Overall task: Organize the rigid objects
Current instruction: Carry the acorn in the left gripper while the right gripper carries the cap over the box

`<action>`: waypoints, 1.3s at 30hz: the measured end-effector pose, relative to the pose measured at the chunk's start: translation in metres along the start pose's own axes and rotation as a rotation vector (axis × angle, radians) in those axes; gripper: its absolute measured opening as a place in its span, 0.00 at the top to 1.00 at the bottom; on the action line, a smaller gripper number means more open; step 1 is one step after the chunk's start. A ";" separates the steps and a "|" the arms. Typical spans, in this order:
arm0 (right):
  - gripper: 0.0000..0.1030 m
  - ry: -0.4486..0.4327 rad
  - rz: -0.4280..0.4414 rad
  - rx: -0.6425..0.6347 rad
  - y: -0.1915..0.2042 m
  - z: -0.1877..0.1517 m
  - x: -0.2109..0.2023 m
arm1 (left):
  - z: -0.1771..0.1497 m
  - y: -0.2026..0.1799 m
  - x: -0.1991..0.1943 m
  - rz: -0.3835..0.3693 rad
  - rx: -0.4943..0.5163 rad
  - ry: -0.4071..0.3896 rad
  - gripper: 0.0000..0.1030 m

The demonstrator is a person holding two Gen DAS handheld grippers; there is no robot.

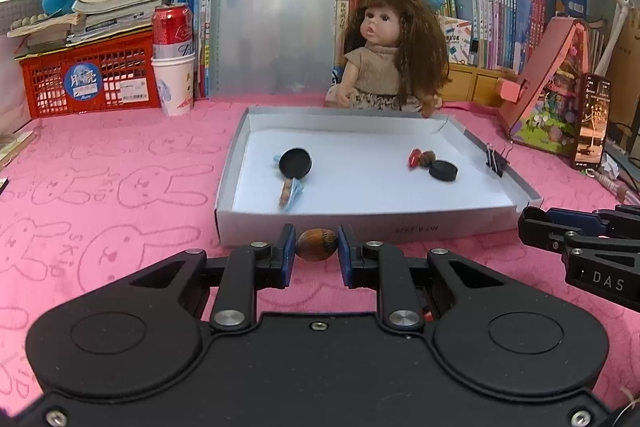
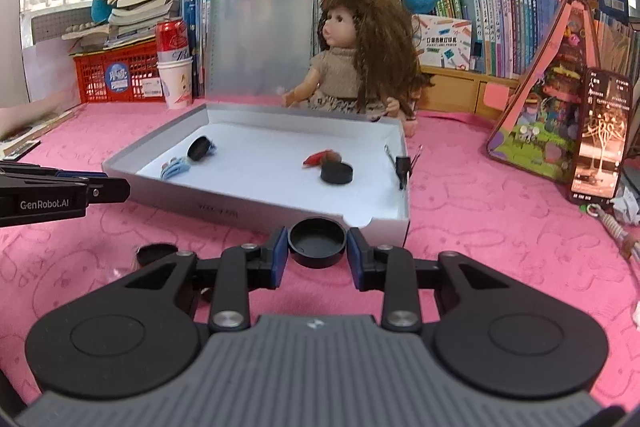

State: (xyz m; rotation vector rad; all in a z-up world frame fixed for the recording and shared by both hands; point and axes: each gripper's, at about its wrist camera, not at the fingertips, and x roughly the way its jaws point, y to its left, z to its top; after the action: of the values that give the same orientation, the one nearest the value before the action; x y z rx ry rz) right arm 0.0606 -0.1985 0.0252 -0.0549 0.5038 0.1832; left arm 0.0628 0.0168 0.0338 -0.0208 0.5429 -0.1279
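Brown oval wooden nut point(image 1: 317, 245) pinched in left claw point(image 1: 317, 247), just short of near wall of shallow white cardboard tray point(image 1: 360, 223) on pink table; tray lies straight ahead.

Round black plastic cap point(image 2: 317, 242) clamped in right claw point(image 2: 317, 247), near tray's near right corner point(image 2: 394, 223); both claws judged equally close, deposit needs forward carry over wall.

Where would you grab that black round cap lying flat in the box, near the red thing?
Probably across the rim of the black cap, coming from above: it lies flat and low on the floor of the white box, so only its round edge offers opposite sides. The red piece crowds its far-left side.
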 end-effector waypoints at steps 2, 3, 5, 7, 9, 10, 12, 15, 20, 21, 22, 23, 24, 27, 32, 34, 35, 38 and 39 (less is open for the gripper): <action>0.65 -0.006 -0.001 0.004 -0.001 0.004 0.000 | 0.005 0.000 0.002 -0.009 -0.003 0.000 0.80; 0.65 -0.008 -0.001 0.006 -0.002 0.006 0.001 | 0.007 0.000 0.003 -0.013 -0.004 0.000 0.80; 0.65 -0.011 -0.004 0.008 -0.002 0.010 0.002 | 0.011 -0.001 0.006 -0.018 -0.007 -0.001 0.80; 0.65 -0.015 -0.008 0.011 -0.003 0.015 0.004 | 0.016 -0.001 0.008 -0.027 -0.011 0.001 0.80; 0.65 -0.018 -0.009 0.016 -0.004 0.019 0.006 | 0.020 0.000 0.011 -0.036 -0.018 0.006 0.80; 0.65 -0.019 -0.008 0.018 -0.005 0.021 0.007 | 0.022 0.000 0.012 -0.041 -0.021 0.008 0.80; 0.65 -0.020 -0.008 0.021 -0.005 0.024 0.009 | 0.025 0.000 0.015 -0.043 -0.022 0.011 0.80; 0.65 -0.018 -0.010 0.022 -0.006 0.029 0.014 | 0.030 -0.001 0.020 -0.049 -0.019 0.015 0.80; 0.65 -0.012 -0.001 0.041 -0.009 0.037 0.022 | 0.037 -0.002 0.028 -0.058 -0.023 0.016 0.80; 0.65 -0.011 -0.001 0.046 -0.010 0.038 0.024 | 0.038 -0.002 0.030 -0.061 -0.022 0.016 0.79; 0.65 -0.008 0.000 0.050 -0.011 0.039 0.025 | 0.039 -0.003 0.031 -0.062 -0.021 0.016 0.79; 0.65 -0.005 0.002 0.055 -0.011 0.039 0.027 | 0.040 -0.004 0.033 -0.062 -0.018 0.016 0.80; 0.65 -0.003 0.002 0.058 -0.011 0.040 0.029 | 0.040 -0.004 0.035 -0.062 -0.015 0.016 0.80; 0.65 0.002 -0.002 0.061 -0.012 0.042 0.034 | 0.041 -0.006 0.040 -0.065 -0.013 0.020 0.79; 0.65 0.015 -0.007 0.064 -0.011 0.043 0.043 | 0.041 -0.007 0.051 -0.074 -0.011 0.035 0.79; 0.65 0.022 -0.006 0.072 -0.011 0.043 0.047 | 0.041 -0.009 0.054 -0.080 -0.006 0.040 0.79; 0.65 0.025 -0.005 0.074 -0.011 0.042 0.049 | 0.040 -0.010 0.056 -0.080 -0.004 0.042 0.79; 0.65 0.037 -0.004 0.076 -0.009 0.041 0.055 | 0.040 -0.011 0.062 -0.078 -0.001 0.050 0.79; 0.65 0.040 -0.002 0.076 -0.008 0.041 0.057 | 0.040 -0.011 0.064 -0.077 -0.002 0.053 0.79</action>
State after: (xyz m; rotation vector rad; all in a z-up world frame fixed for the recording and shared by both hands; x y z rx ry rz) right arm 0.1304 -0.1931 0.0334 0.0145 0.5501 0.1607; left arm 0.1360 -0.0031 0.0357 -0.0403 0.5958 -0.2037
